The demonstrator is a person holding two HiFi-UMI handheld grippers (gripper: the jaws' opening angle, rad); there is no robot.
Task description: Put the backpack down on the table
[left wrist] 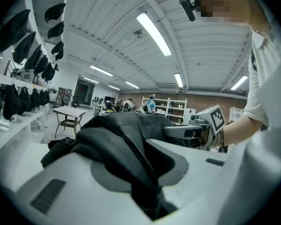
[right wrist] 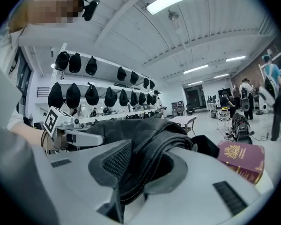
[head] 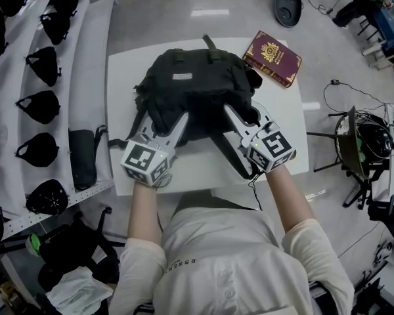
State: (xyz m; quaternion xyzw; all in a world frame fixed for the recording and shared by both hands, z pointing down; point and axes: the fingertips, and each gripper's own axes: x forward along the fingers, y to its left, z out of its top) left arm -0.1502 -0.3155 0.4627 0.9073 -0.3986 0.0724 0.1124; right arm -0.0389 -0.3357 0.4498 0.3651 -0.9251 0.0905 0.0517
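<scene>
A black backpack [head: 197, 84] lies on the white table [head: 203, 170], with its straps trailing toward me. My left gripper [head: 165, 125] is at its near left side, shut on a dark fold of strap. In the left gripper view that fabric [left wrist: 126, 135] fills the gap between the jaws of the left gripper [left wrist: 131, 172]. My right gripper [head: 246, 115] is at the near right side. It is shut on a padded strap [right wrist: 150, 158], which runs between the jaws of the right gripper [right wrist: 145, 177]. Each gripper view shows the other gripper beside the bag.
A maroon book [head: 272, 58] lies on the table's far right corner, just beside the backpack. White shelves with black caps [head: 43, 64] and a black pouch [head: 83, 157] run along the left. Stands, cables and a black stool [head: 371, 140] crowd the floor on the right.
</scene>
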